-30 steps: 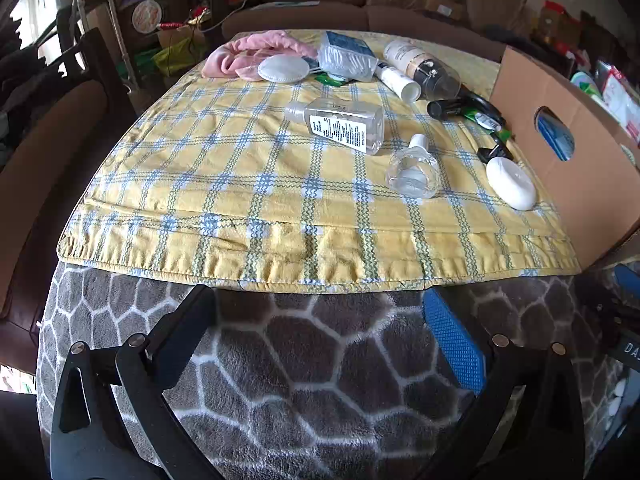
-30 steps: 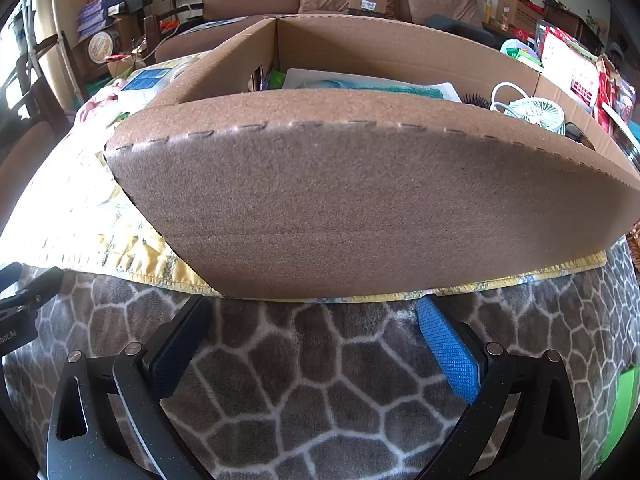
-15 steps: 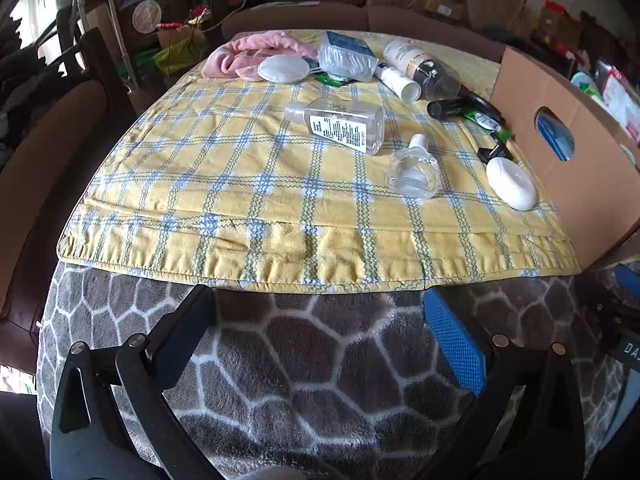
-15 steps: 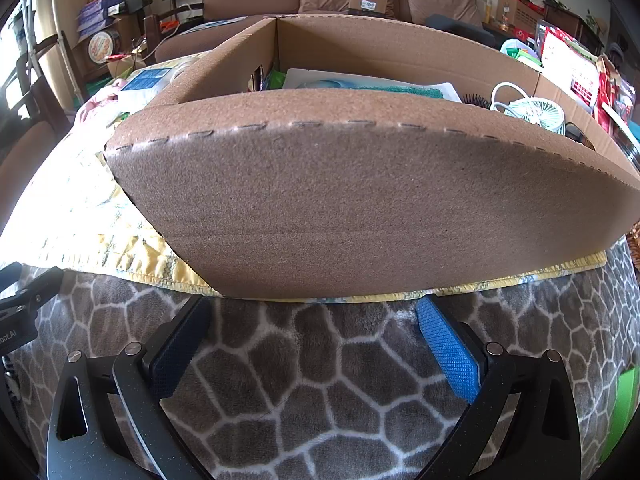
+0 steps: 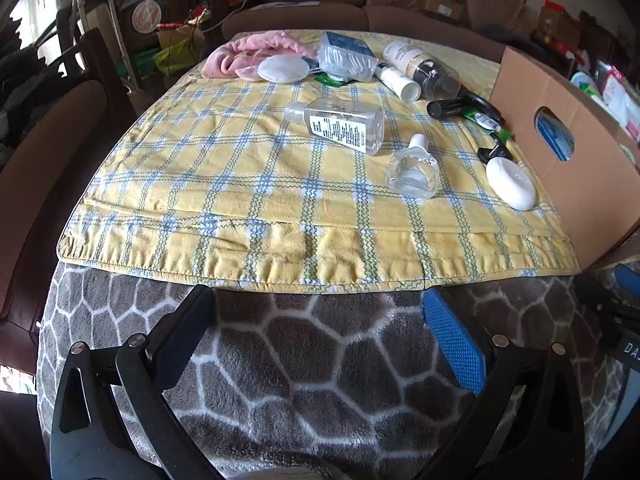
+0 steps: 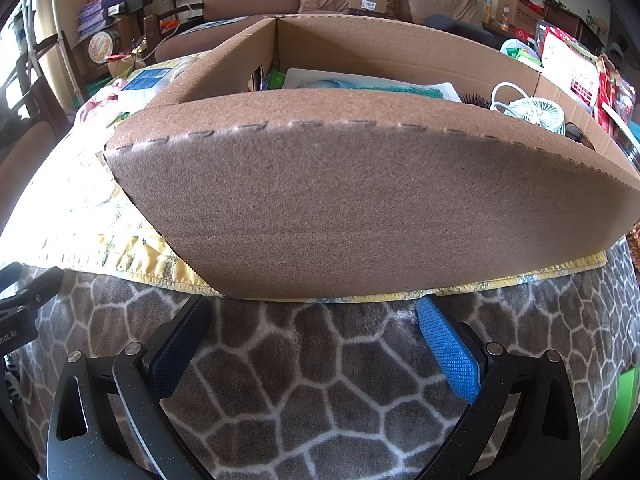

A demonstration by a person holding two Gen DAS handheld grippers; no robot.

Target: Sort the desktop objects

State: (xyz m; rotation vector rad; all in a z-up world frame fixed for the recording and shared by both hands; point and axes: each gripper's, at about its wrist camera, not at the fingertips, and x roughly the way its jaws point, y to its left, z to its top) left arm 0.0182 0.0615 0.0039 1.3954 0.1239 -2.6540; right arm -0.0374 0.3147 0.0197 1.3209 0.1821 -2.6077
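Hovering with fingers apart and empty, the left claw (image 5: 316,316) is facing bottles (image 5: 340,124) lying at twelve o'clock, while the right claw (image 6: 312,320), equally spread, is fronting the cardboard box (image 6: 360,208) meant for them.

left black two-finger gripper (image 5: 316,312): matte plastic arms, silver screws, one textured blue pad (image 5: 452,344), one dark. right black two-finger gripper (image 6: 312,320) was built alike.
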